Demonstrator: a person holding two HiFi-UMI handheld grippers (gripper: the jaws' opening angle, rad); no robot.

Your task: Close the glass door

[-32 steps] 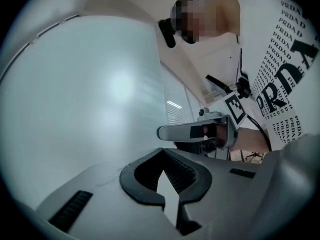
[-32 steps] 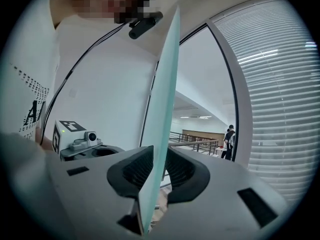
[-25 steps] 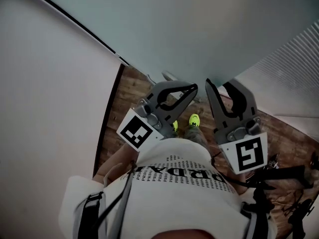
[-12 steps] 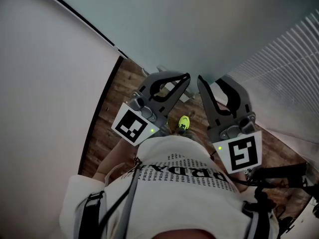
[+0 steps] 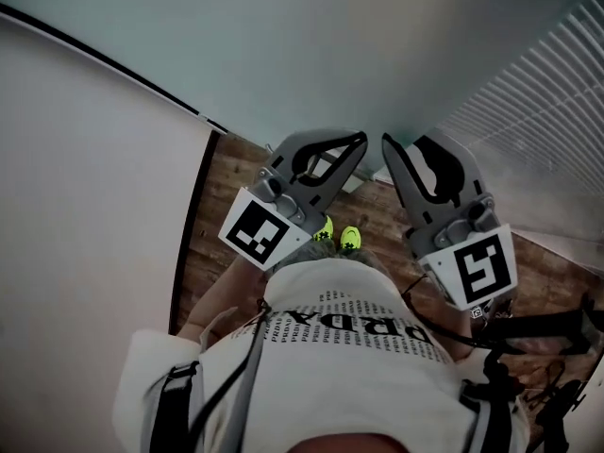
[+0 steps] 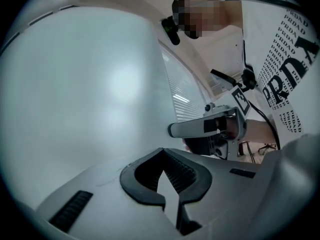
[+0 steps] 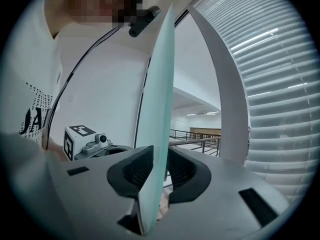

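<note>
So reading across the head view: plain white wall fills 9 o'clock, and the left gripper sits at centre over the brown wooden plank floor. Its fingers are pinched tip to tip with nothing in them; the pale bit in the loop is just the pane behind. My guess is it's only riding along next to the door face, maybe ready to push flat against it. The tall pale-green frosted glass door takes up everything from 10 to 1 o'clock, smooth and hazy, with no handle showing anywhere. That's probably why the right gripper, just toward 3 o'clock from the left one, goes for the free edge: its fingers are clamped either side of the thin upright edge, which runs straight up between them. Past that edge you can see a railed corridor, then a white frame post and white slatted blinds out at 2 o'clock. With that gap open between edge and post, I'd say the door stands ajar, not shut.
</note>
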